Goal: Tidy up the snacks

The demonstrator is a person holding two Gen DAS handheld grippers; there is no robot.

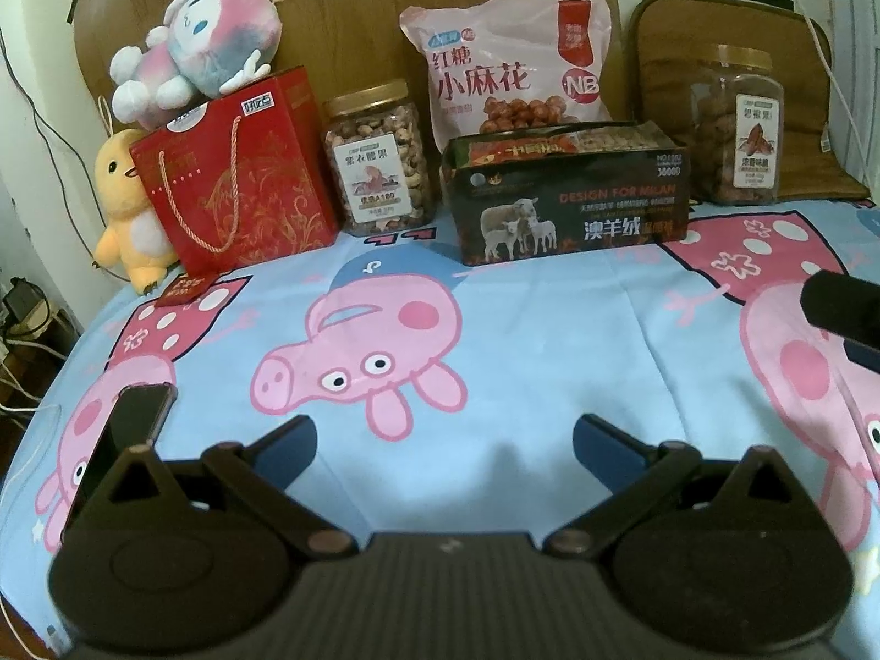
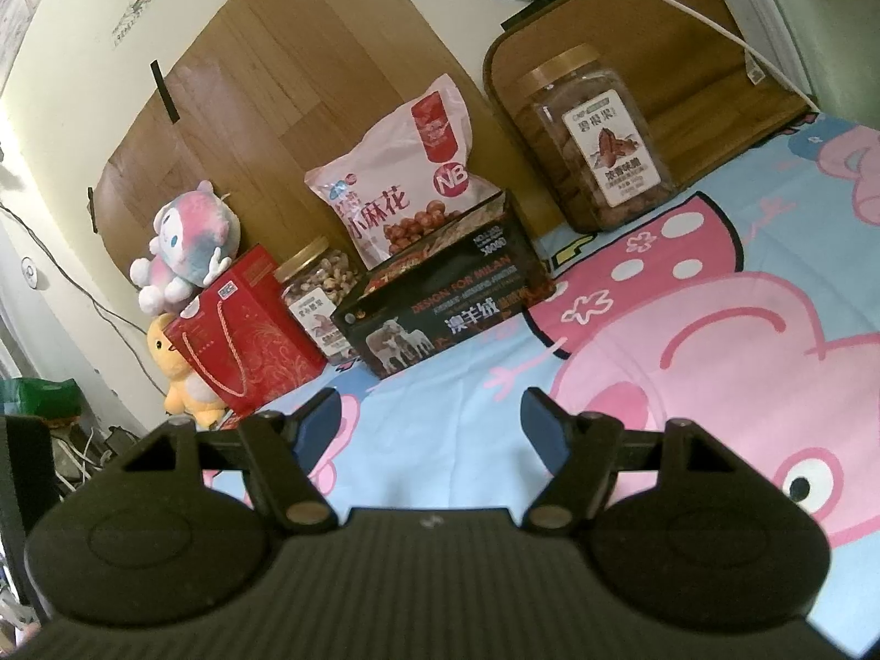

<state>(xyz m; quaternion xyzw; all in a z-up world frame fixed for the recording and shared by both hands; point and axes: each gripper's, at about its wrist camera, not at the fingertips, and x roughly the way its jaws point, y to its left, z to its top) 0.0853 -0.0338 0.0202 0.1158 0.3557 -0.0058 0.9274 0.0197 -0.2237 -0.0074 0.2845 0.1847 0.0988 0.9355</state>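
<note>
While both claws hover over the cartoon bedsheet (image 1: 550, 330), the left gripper (image 1: 444, 443) and right gripper (image 2: 430, 422) gape wide, holding nothing. Well ahead stand the black box (image 1: 566, 203), nut jar (image 1: 379, 159) and pink bag (image 1: 511, 66) against the wall.

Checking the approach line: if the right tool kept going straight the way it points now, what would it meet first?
Most likely the black box, straight beyond the open right tool; only bare bedsheet lies between, though depth is uncertain.
</note>
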